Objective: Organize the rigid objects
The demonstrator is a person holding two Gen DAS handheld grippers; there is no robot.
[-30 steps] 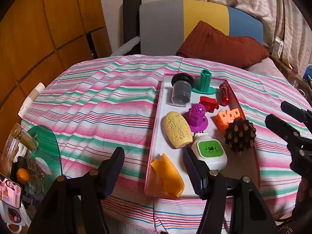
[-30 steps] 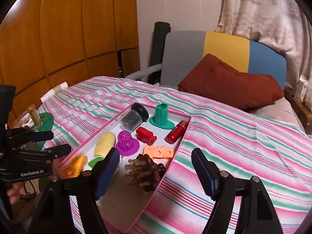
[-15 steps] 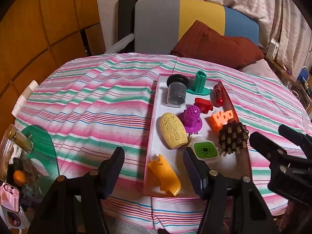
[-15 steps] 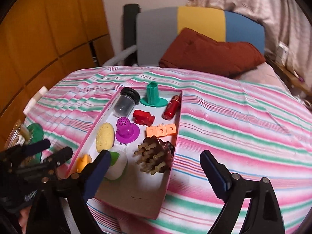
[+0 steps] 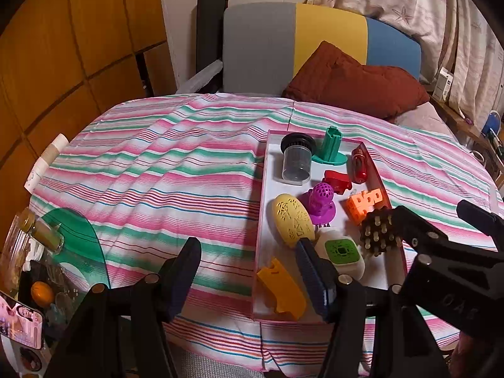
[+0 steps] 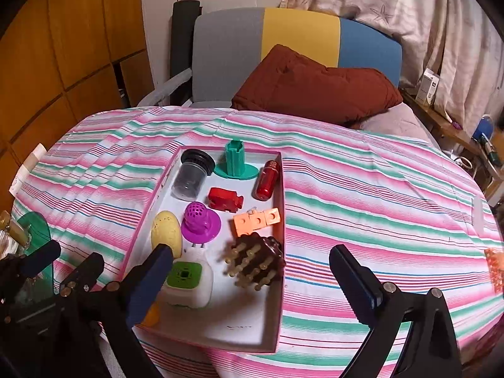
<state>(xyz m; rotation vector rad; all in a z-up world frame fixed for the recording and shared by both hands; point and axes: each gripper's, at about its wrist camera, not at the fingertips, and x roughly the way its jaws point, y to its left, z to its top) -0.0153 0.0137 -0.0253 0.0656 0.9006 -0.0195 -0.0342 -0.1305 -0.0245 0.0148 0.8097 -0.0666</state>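
Observation:
A pink-rimmed tray [image 6: 281,220] lies on the striped bedspread and holds a clear cup with a black lid [image 6: 190,174], a green stand [image 6: 236,163], a red cylinder [image 6: 267,178], a purple dome [image 6: 200,220], a yellow oval [image 6: 166,233], an orange cube strip [image 6: 256,219], a brown spiky ball [image 6: 255,261] and a white-green device [image 6: 187,280]. My right gripper [image 6: 250,252] hovers over the tray's near right corner. Its jaws are opening and grip nothing. My left gripper [image 5: 247,245] stands open above the tray's left rim [image 5: 260,220], beside an orange piece [image 5: 282,286].
A brown cushion [image 6: 315,88] and a grey-yellow-blue chair back [image 6: 283,31] stand behind the bed. At the near left, a green glass side table [image 5: 78,239] carries bottles. An orange object [image 6: 494,271] lies at the bedspread's right edge.
The right gripper's jaws have spread wider and it has swung from the tray's right side to face it squarely. In the left wrist view it has closed in on the tray's right rim.

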